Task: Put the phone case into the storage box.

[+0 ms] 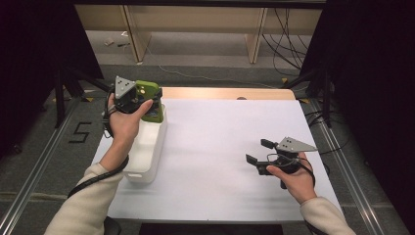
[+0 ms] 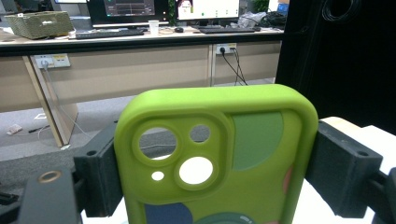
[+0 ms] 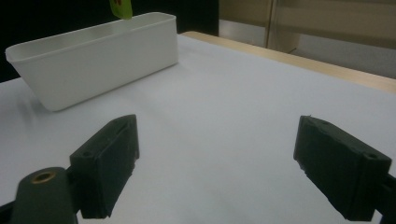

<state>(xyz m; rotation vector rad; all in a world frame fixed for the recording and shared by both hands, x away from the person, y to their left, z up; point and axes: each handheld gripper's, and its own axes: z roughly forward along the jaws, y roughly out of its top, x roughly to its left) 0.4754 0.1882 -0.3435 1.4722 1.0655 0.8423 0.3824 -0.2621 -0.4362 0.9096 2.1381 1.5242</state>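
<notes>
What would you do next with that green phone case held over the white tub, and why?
Probably lower it into the white tub and then open the jaws. The left gripper clamps the green phone case by its sides just above the tub's far end, while the right gripper waits open and empty.

Matt green rubbery phone case (image 2: 219,158)

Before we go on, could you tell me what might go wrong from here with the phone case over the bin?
The left gripper pinches the green case only by its side edges, so it might slip or flex out. It hangs near the white bin's far end, so a release could miss.
</notes>
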